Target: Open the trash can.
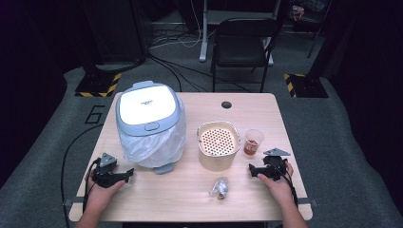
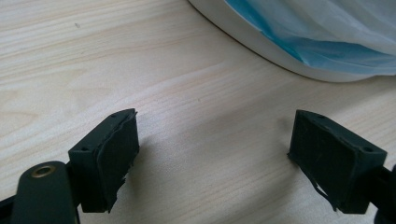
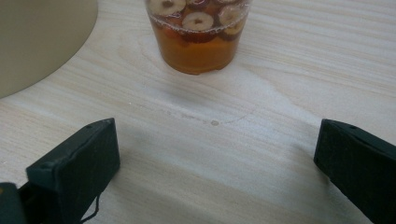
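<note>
Plastic cup (image 3: 198, 35) of amber drink stands just beyond the right gripper (image 3: 215, 163), right of the beige strainer pot (image 1: 217, 145).
Both grippers' jaws are spread, empty; the left gripper (image 2: 215, 158) rests near the lined bin (image 1: 149, 124). A hard or off-centre pinch could likely crush or tip the full cup.

Bin (image 1: 149, 124) left, strainer pot (image 1: 218, 145) centre, cup (image 1: 253, 141) right, wrapper (image 1: 219, 187) in front.

A clear plastic cup (image 1: 253, 141) of amber tea with floating jujube slices stood upright near the tabletop's right edge. A white-lidded, bag-lined bin (image 1: 148, 124) stood toward the left.
</note>
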`<move>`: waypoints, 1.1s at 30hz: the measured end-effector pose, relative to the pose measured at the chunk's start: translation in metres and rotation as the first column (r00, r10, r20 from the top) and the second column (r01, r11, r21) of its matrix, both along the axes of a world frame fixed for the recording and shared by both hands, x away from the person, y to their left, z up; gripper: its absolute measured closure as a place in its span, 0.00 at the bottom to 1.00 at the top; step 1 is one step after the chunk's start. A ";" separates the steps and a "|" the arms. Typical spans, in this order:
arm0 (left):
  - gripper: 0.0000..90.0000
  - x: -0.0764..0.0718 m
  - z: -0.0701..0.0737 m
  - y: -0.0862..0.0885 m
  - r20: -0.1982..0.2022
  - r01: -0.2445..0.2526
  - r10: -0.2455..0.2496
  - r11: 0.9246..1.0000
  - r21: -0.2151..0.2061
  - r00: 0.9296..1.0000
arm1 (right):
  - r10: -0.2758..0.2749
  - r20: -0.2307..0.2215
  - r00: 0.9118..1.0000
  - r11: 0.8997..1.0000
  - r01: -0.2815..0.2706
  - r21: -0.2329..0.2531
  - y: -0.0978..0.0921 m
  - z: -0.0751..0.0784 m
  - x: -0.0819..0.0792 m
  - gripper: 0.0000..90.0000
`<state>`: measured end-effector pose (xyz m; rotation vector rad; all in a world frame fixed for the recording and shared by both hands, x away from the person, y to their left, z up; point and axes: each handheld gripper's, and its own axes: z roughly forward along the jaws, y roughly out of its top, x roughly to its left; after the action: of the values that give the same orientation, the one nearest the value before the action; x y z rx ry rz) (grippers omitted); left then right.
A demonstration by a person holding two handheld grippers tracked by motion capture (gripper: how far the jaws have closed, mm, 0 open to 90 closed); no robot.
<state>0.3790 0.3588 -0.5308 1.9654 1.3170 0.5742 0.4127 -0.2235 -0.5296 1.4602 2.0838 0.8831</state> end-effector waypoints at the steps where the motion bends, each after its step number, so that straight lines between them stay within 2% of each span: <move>1: 0.17 0.000 0.000 0.000 0.006 -0.002 0.002 1.000 0.001 1.000 | 0.000 0.000 1.000 1.000 0.000 0.000 0.000 0.000 0.000 0.00; 4: 0.17 -0.001 0.000 -0.001 -0.004 -0.009 0.009 1.000 -0.004 1.000 | 0.000 0.000 1.000 1.000 0.000 0.000 0.000 0.000 0.000 0.00; 6: 0.17 -0.001 0.000 -0.001 0.004 -0.011 0.011 1.000 0.000 1.000 | 0.000 0.000 1.000 1.000 0.000 0.000 0.000 0.000 0.000 0.00; 7: 0.17 -0.002 0.000 -0.002 -0.007 -0.010 0.010 1.000 -0.005 1.000 | 0.000 0.000 1.000 1.000 0.000 0.000 0.000 0.000 0.000 0.00; 9: 0.17 -0.002 -0.001 -0.003 0.007 -0.018 0.018 1.000 -0.008 1.000 | 0.000 0.000 1.000 1.000 0.000 0.000 0.000 0.000 0.000 0.00; 20: 0.17 -0.004 0.001 -0.003 -0.004 -0.010 0.010 1.000 0.004 1.000 | -0.005 -0.001 1.000 1.000 0.005 0.002 0.000 0.000 0.000 0.00; 21: 0.17 -0.005 0.000 -0.005 0.004 -0.025 0.025 1.000 -0.008 1.000 | -0.004 0.000 1.000 1.000 0.004 0.001 0.000 0.000 0.000 0.00; 24: 0.17 -0.005 0.000 -0.007 0.001 -0.029 0.029 1.000 0.003 1.000 | -0.006 0.000 1.000 1.000 0.006 -0.002 0.000 0.000 0.000 0.00; 28: 0.21 -0.006 0.001 -0.008 0.001 -0.033 0.033 0.999 0.004 0.999 | -0.005 0.000 1.000 1.000 0.005 -0.006 0.000 0.000 -0.001 0.00; 33: 0.29 -0.006 0.004 -0.011 -0.017 -0.007 0.007 1.000 0.003 1.000 | -0.005 0.000 1.000 1.000 0.005 -0.005 0.000 0.000 -0.001 0.00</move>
<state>0.3727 0.3481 -0.5265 1.9728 1.3339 0.5643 0.4118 -0.2231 -0.5295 1.4626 2.0801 0.8753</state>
